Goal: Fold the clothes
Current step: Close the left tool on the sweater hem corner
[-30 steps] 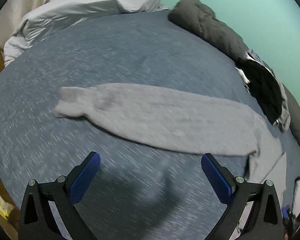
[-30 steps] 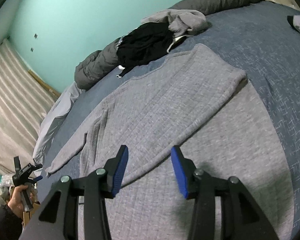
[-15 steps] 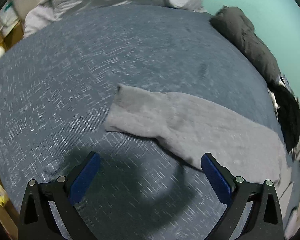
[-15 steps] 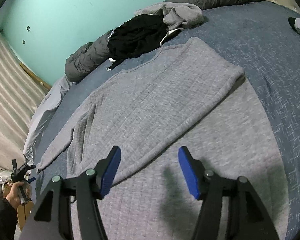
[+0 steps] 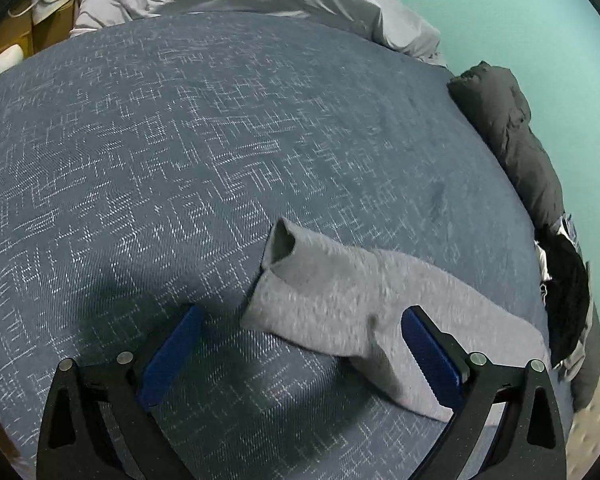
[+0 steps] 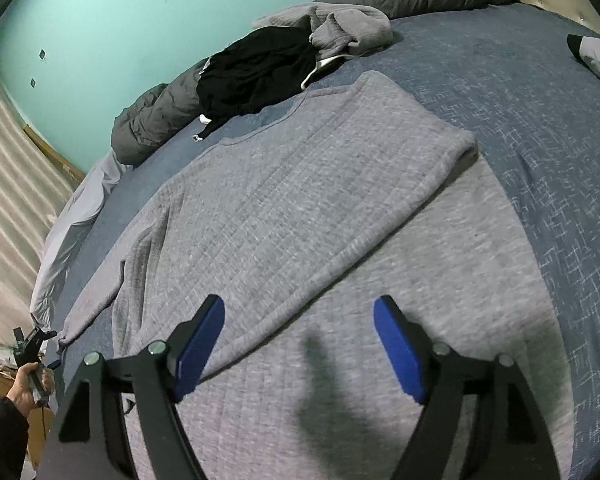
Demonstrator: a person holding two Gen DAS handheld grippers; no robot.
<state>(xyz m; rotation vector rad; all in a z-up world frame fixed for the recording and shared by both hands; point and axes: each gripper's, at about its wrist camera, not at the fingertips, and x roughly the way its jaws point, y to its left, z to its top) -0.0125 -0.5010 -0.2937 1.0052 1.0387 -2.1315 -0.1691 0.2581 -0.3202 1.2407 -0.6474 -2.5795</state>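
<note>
The grey sweater (image 6: 300, 208) lies flat on the bed (image 6: 540, 100), spread across the blue patterned cover, and the folding looks to be only part done. One side has already been brought over the body: a long folded edge runs diagonally across the cloth, ending in a neat corner toward the right of the right wrist view. The other sleeve (image 5: 340, 296) is still stretched out away from the body, its open cuff lying on the bare cover.

The right gripper (image 6: 300, 344) hovers over the lower part of the sweater, its blue fingers (image 6: 200, 344) spreading apart with nothing clamped between them; the cloth below lies slack and their pads press on nothing. The left gripper (image 5: 300, 352) has its fingers (image 5: 172, 352) wide open, pointed down at the cuff end of the loose sleeve, which lies between them and ahead of them but is not pinched. The hand (image 6: 30, 380) holding that gripper shows at the far left edge of the right wrist view, just beyond the sleeve's end.

By my reckoning what remains is to fold that outstretched sleeve in over the body, then fold the sweater again into a compact stack. A heap of dark and grey clothes (image 6: 268, 68) waits along the wall side of the bed, apparently unfolded.
</note>
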